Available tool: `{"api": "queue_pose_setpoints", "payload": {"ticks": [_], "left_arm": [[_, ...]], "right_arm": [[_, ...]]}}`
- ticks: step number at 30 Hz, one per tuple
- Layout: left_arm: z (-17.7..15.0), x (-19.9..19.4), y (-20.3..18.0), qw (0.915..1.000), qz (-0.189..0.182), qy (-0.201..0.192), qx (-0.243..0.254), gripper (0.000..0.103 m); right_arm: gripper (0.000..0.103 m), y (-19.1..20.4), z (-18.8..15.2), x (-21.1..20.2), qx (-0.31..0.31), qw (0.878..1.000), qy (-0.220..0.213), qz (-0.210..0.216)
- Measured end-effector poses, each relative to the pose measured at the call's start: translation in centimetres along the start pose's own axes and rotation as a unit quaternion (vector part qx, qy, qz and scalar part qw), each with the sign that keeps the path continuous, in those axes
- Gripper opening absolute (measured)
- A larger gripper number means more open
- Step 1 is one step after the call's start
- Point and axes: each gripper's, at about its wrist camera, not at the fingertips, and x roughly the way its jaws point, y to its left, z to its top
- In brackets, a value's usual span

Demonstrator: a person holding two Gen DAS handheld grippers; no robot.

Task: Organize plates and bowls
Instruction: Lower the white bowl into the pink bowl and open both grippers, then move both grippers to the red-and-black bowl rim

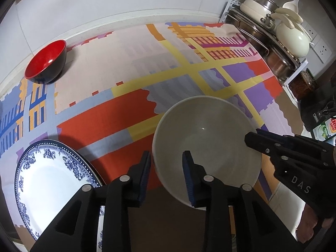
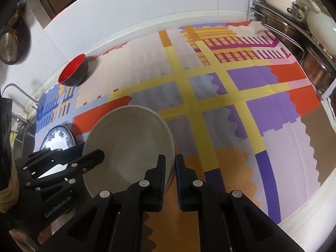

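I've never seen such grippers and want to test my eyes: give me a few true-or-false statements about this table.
1. The red bowl stands near the wall, apart from the grey bowl. True.
2. The grey bowl sits on the blue-patterned plate. False: it is beside the plate.
3. The left gripper has its jaws open astride the grey bowl's rim. True.
4. The grey bowl holds food. False: it is empty.

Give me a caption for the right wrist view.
Right gripper clamps the grey bowl's rim above the patterned tablecloth.
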Motion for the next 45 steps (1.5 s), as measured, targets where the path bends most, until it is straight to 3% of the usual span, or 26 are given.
{"api": "queue_pose_setpoints", "payload": {"ticks": [3, 8, 16, 23, 31, 45], "left_arm": [[0.1, -0.5, 0.1, 0.9998, 0.013, -0.014, 0.002, 0.05], [0.3, -1.8, 0.7, 0.9989, 0.025, -0.04, 0.002, 0.057], [0.9, -4.2, 3.1, 0.9961, 0.044, -0.075, -0.018, 0.068], [1.2, -6.4, 6.5, 0.9886, 0.087, -0.113, -0.049, 0.082], [1.6, -8.5, 10.5, 0.9784, 0.129, -0.141, -0.079, 0.086], [3.6, -12.2, 15.7, 0.9611, 0.181, -0.186, -0.095, 0.091]], "right_arm": [[0.027, -0.2, 0.0, 0.0, 0.004, 1.0, 0.001, 0.0], [0.029, 0.1, 0.0, -0.8, -0.001, 1.0, -0.022, -0.01], [0.042, 2.1, 1.0, -2.4, -0.026, 0.998, -0.058, -0.012], [0.053, 5.3, 2.7, -2.6, -0.056, 0.995, -0.087, 0.008], [0.054, 9.6, 5.0, -2.0, -0.093, 0.99, -0.098, 0.042], [0.054, 16.1, 9.3, -2.1, -0.151, 0.978, -0.128, 0.061]]}}
